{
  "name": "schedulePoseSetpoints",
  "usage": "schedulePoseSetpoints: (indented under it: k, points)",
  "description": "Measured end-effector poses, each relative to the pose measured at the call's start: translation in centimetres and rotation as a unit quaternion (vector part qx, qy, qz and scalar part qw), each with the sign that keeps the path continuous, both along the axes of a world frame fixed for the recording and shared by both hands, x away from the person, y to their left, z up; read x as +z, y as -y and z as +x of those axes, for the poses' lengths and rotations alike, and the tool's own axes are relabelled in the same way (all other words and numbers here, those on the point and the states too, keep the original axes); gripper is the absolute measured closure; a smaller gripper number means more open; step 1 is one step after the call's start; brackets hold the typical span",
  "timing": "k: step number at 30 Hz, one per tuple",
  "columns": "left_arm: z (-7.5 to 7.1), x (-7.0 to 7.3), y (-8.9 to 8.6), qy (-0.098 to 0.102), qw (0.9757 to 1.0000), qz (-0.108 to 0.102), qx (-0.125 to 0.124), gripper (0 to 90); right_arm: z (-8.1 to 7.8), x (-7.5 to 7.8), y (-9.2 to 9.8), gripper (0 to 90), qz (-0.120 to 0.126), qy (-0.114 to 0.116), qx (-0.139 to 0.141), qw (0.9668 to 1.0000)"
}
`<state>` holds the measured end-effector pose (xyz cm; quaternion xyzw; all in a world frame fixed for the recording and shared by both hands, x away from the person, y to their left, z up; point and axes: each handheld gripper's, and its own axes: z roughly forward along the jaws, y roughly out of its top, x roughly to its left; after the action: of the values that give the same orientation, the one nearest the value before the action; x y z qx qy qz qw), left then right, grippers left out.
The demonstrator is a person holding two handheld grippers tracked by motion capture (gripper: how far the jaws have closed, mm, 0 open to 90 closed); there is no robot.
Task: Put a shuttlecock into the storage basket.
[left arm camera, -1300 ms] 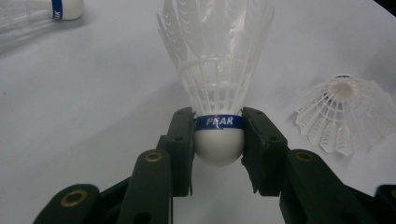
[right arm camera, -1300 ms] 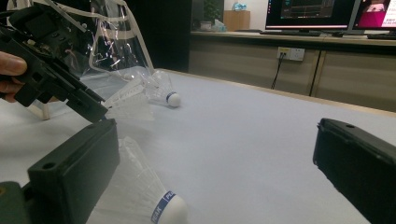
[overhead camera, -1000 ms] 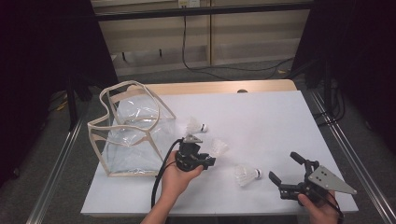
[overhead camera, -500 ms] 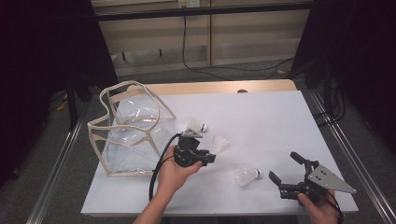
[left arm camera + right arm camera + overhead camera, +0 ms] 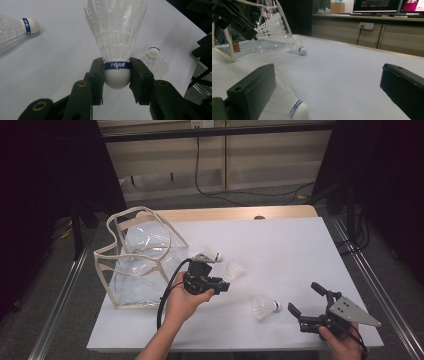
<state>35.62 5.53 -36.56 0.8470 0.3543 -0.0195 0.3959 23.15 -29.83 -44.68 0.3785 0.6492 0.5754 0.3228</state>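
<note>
Slippage is the main risk: the left claw pinches only the smooth, rounded white cork of a shuttlecock held just above the bench, so a tilt toward the clear plastic bag could squirt it free. Its feather-shaped plastic skirt is light, ribbed and crushable. The right claw rests wide open and empty near another shuttlecock lying on the white surface.

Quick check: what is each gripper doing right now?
Left gripper: shut on white plastic shuttlecock, gripped at its cork.
Right gripper: open, holding nothing.
</note>
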Motion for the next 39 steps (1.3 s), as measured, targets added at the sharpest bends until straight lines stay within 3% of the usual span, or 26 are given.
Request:
schedulePoseSetpoints:
  k: [39]
  points:
    - [1.7,4.0,-0.4,-0.021,0.9995,0.009,-0.022,65.7,0.0,0.0,-0.1,0.3,0.001,0.002,0.005,1.0000]
